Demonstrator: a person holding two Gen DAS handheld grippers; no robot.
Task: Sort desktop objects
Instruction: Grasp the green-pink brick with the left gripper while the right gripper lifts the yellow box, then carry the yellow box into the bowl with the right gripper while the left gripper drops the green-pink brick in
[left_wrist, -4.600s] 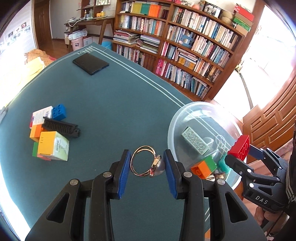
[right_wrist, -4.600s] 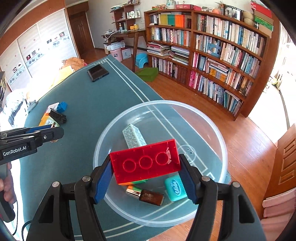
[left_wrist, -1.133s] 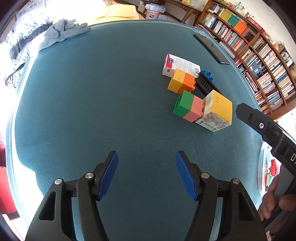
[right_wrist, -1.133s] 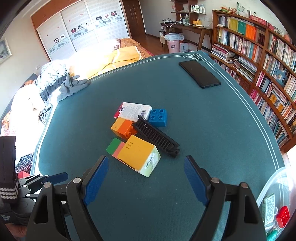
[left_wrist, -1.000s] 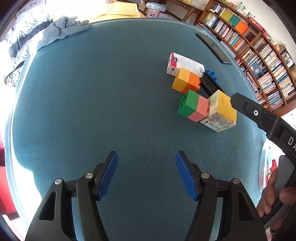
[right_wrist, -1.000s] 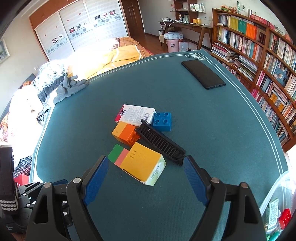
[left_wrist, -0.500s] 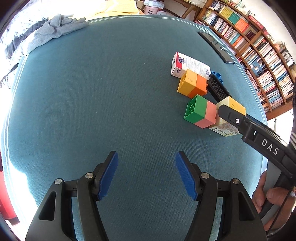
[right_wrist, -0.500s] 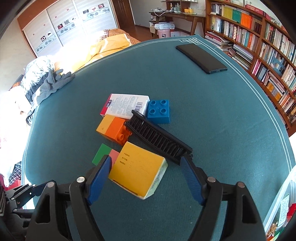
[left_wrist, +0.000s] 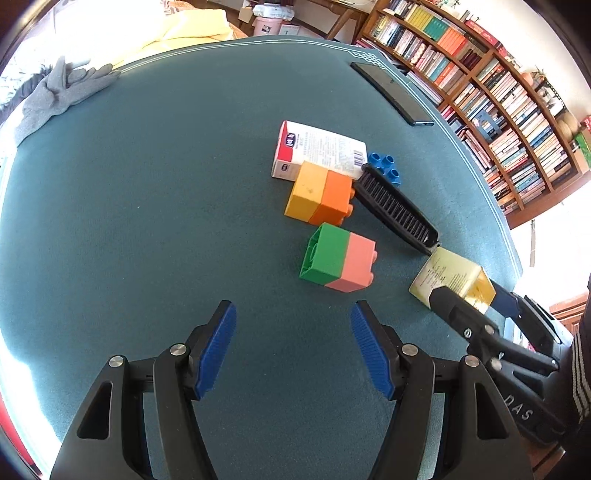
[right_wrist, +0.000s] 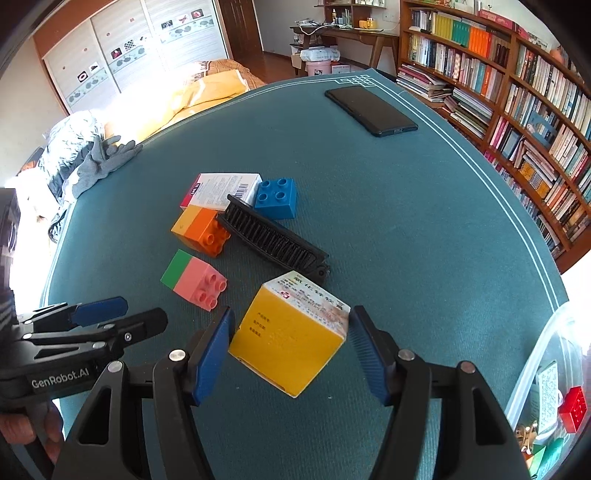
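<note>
My right gripper (right_wrist: 290, 352) straddles a yellow box (right_wrist: 290, 338) on the green table; its blue pads touch or nearly touch the box's corners. The same box (left_wrist: 452, 278) shows between the right fingers in the left wrist view. My left gripper (left_wrist: 291, 343) is open and empty over bare cloth, just short of a green-and-pink brick (left_wrist: 338, 258). Beyond lie a yellow-and-orange brick (left_wrist: 319, 194), a black comb (left_wrist: 395, 210), a blue brick (left_wrist: 386, 166) and a white-and-red box (left_wrist: 317, 149).
A black phone (right_wrist: 371, 110) lies near the far table edge. A grey glove (right_wrist: 105, 160) hangs over the left edge. A clear bowl (right_wrist: 532, 373) at the right holds a red brick (right_wrist: 572, 408) and other small items. Bookshelves stand beyond the table.
My right gripper has moved forward and down around the yellow box, and the box has shifted away from the green-and-pink brick. The left gripper has edged closer to the bricks.
</note>
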